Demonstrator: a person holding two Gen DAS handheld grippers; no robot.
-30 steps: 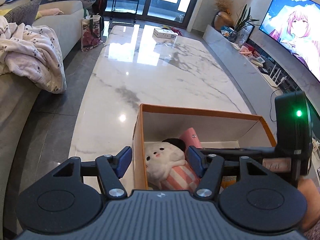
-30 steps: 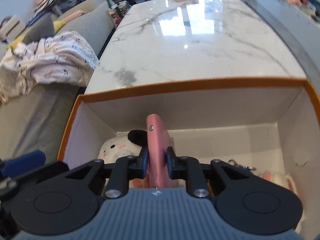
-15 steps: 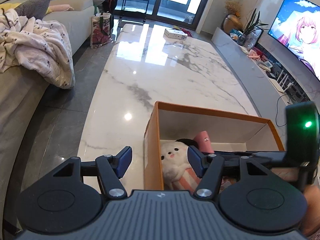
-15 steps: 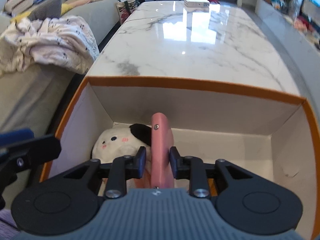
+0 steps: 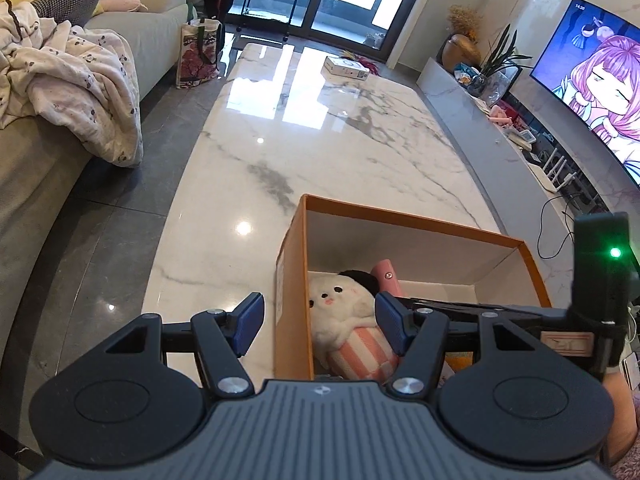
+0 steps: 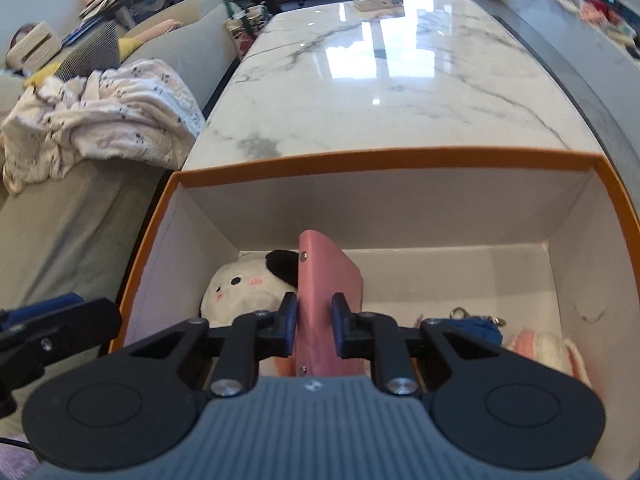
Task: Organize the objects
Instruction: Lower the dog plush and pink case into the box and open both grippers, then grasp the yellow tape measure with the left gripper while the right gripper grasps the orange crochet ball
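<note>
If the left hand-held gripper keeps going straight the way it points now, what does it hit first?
Probably the orange box's left wall. The left hand-held gripper is open and straddles that wall, one finger outside, one over the plush toy inside. Depth is hard to judge; the toy could come first.

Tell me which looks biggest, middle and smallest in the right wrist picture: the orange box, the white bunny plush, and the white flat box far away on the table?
1. Orange-rimmed cardboard box, by far the largest.
2. White bunny plush toy, though partly hidden.
3. Flat white box at the marble table's far end looks smallest, but it lies much farther from the camera, so its true size against the plush is unsure.
</note>
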